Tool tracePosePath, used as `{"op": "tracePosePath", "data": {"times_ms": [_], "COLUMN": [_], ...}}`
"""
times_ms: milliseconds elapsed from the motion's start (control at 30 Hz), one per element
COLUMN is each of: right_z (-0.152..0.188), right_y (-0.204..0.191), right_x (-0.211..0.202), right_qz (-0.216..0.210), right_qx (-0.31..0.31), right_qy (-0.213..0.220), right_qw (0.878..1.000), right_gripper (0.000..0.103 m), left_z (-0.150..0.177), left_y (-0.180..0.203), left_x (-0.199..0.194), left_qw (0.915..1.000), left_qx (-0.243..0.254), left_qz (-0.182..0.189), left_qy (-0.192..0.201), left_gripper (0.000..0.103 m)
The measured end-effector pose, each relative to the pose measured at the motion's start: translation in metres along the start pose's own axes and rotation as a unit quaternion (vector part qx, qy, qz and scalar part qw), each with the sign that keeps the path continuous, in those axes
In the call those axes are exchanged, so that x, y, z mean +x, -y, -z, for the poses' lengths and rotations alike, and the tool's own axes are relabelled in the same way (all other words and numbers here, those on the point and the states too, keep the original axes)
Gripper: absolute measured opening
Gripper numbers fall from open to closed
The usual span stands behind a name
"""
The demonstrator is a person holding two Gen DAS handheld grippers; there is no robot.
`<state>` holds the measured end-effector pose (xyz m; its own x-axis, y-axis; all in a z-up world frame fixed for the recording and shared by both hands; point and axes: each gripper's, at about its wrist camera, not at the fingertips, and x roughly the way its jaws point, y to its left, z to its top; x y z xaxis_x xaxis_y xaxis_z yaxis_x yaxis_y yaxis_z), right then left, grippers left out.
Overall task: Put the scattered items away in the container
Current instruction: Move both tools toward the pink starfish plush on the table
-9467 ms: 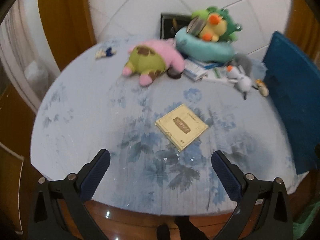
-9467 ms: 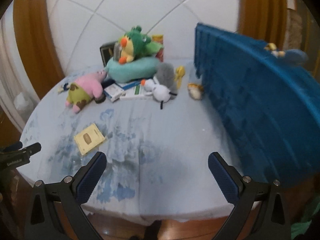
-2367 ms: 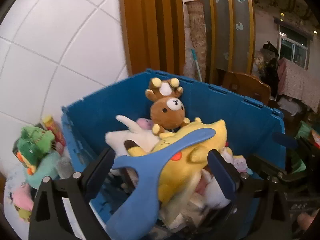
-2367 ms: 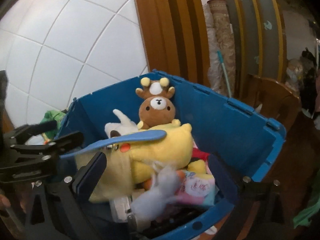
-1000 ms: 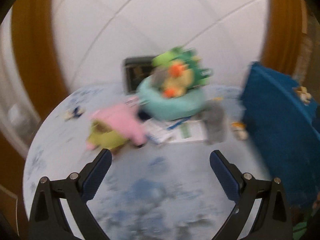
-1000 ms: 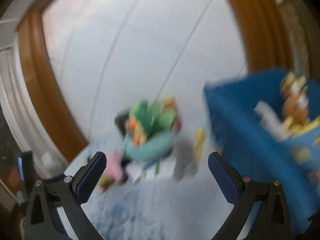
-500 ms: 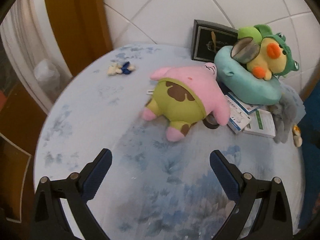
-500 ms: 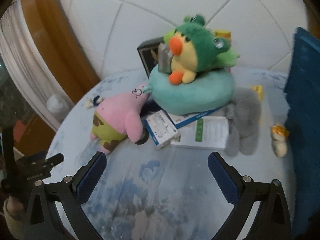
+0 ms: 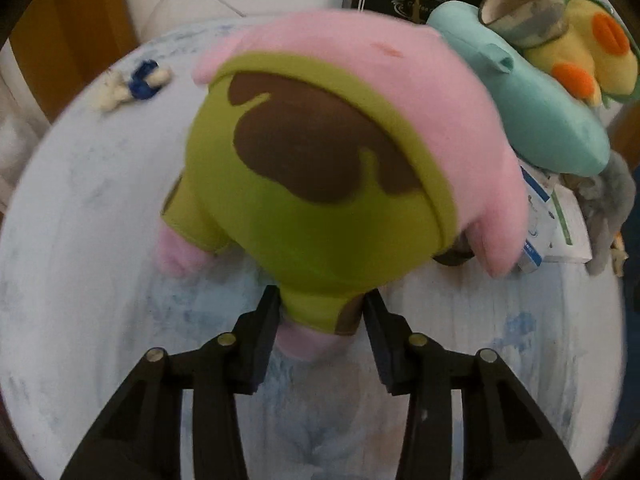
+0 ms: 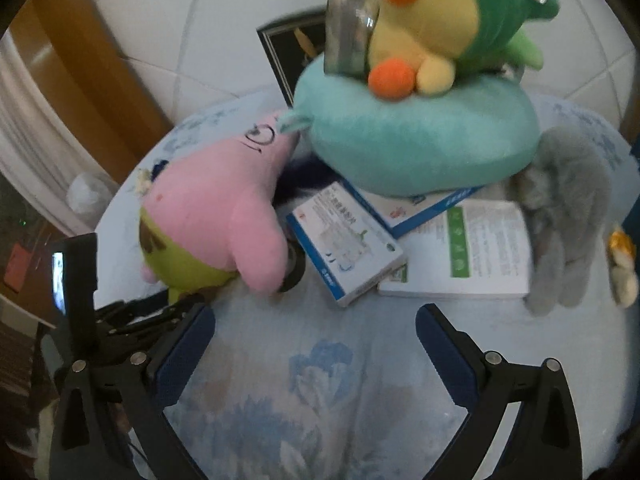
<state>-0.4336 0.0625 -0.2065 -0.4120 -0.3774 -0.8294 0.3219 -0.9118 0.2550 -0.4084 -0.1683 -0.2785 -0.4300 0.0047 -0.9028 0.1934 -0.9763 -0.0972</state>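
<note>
Most of the tidying is left, as far as these views show; the container itself is barely in view, only a dark blue edge at the far right of both views, which I take for it without being sure. Ahead of your right tongs (image 10: pixel 316 344) the worktop (image 10: pixel 280 400) holds a whole heap; your left tongs (image 9: pixel 320 312) are just now starting on one piece of it.

Largest first: the teal cushion (image 10: pixel 416 144) lies well ahead of the right tongs, with the duck plush (image 10: pixel 440 36) perched on top; the pink plush (image 9: pixel 340 152) fills the view just ahead of the left tongs, lying on the worktop, and sits ahead and to the left of the right tongs; a grey plush (image 10: pixel 568 208) droops ahead and to the right; a white booklet (image 10: pixel 476 248) and a blue-edged box (image 10: pixel 344 244) lie just ahead of the right tongs, touching each other, partly under the cushion; a small toy (image 10: pixel 622 268) sits far right; a tiny blue-and-white charm (image 9: pixel 132 84) lies far ahead-left of the left tongs.

Your left tongs are closing, with the plush's green-shorted leg between the fingers (image 9: pixel 264 320), which press its sides; your right tongs stand spread and empty over bare cloth.

The pink plush looks soft and bulky: pink body, lime shorts with brown blotches, stubby pink feet; a hold by one leg will likely let it dangle.
</note>
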Motion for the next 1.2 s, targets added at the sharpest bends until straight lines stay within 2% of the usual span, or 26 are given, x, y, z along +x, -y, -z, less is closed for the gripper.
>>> {"op": "tracePosePath", "data": {"times_ms": [33, 100, 233, 333, 367, 433, 467, 500, 533, 600, 633, 700, 867, 1000, 1200], "right_z": [0.0, 0.0, -0.006, -0.012, -0.014, -0.019, -0.022, -0.025, -0.026, -0.029, -0.03, -0.029, -0.028, -0.018, -0.015], "right_y": [-0.002, -0.007, -0.023, -0.039, -0.045, -0.053, -0.056, -0.058, -0.059, -0.059, -0.059, -0.058, -0.055, -0.062, -0.068], "right_x": [0.005, 0.015, 0.028, 0.035, 0.036, 0.034, 0.033, 0.032, 0.03, 0.026, 0.024, 0.021, 0.02, 0.034, 0.057], "right_qz": [-0.001, -0.006, -0.026, -0.043, -0.047, -0.05, -0.048, -0.045, -0.042, -0.037, -0.035, -0.027, -0.014, -0.026, -0.044], "right_qx": [-0.001, -0.002, -0.004, -0.011, -0.014, -0.017, -0.017, -0.017, -0.014, -0.007, -0.004, 0.006, 0.031, 0.04, 0.07], "right_qy": [-0.006, -0.016, -0.02, -0.019, -0.016, -0.008, -0.002, 0.001, 0.004, 0.009, 0.011, 0.013, 0.006, -0.012, -0.024], "right_qw": [1.0, 1.0, 0.999, 0.999, 0.999, 0.999, 0.999, 0.999, 0.999, 0.999, 0.999, 1.0, 0.999, 0.999, 0.996], "right_gripper": [0.092, 0.086, 0.086, 0.088, 0.09, 0.103, 0.103, 0.103, 0.103, 0.103, 0.103, 0.103, 0.103, 0.103, 0.103], "left_z": [-0.001, -0.005, -0.018, -0.023, -0.023, -0.025, -0.026, -0.027, -0.028, -0.032, -0.034, -0.039, -0.041, -0.039, -0.038], "left_y": [-0.004, -0.018, -0.059, -0.092, -0.1, -0.112, -0.115, -0.117, -0.115, -0.109, -0.103, -0.091, -0.094, -0.103, -0.094], "left_x": [-0.003, -0.013, -0.02, -0.023, -0.028, -0.041, -0.048, -0.054, -0.06, -0.074, -0.08, -0.082, -0.063, -0.034, -0.012], "left_qw": [0.9999, 0.9992, 0.9937, 0.9902, 0.9911, 0.9939, 0.995, 0.9958, 0.9966, 0.9974, 0.9974, 0.9967, 0.996, 0.9954, 0.9924], "left_qx": [0.004, 0.01, 0.007, 0.0, -0.008, -0.028, -0.037, -0.04, -0.036, -0.023, -0.011, 0.019, 0.062, 0.081, 0.119], "left_qz": [-0.007, -0.033, -0.107, -0.138, -0.131, -0.105, -0.091, -0.08, -0.07, -0.05, -0.044, -0.045, -0.048, -0.045, -0.025], "left_qy": [0.006, 0.021, 0.032, 0.021, 0.019, 0.018, 0.018, 0.02, 0.027, 0.047, 0.056, 0.064, 0.043, 0.025, 0.018], "left_gripper": [0.042, 0.042, 0.042, 0.041, 0.041, 0.042, 0.042, 0.052, 0.07, 0.09, 0.096, 0.098, 0.098, 0.098, 0.098]}}
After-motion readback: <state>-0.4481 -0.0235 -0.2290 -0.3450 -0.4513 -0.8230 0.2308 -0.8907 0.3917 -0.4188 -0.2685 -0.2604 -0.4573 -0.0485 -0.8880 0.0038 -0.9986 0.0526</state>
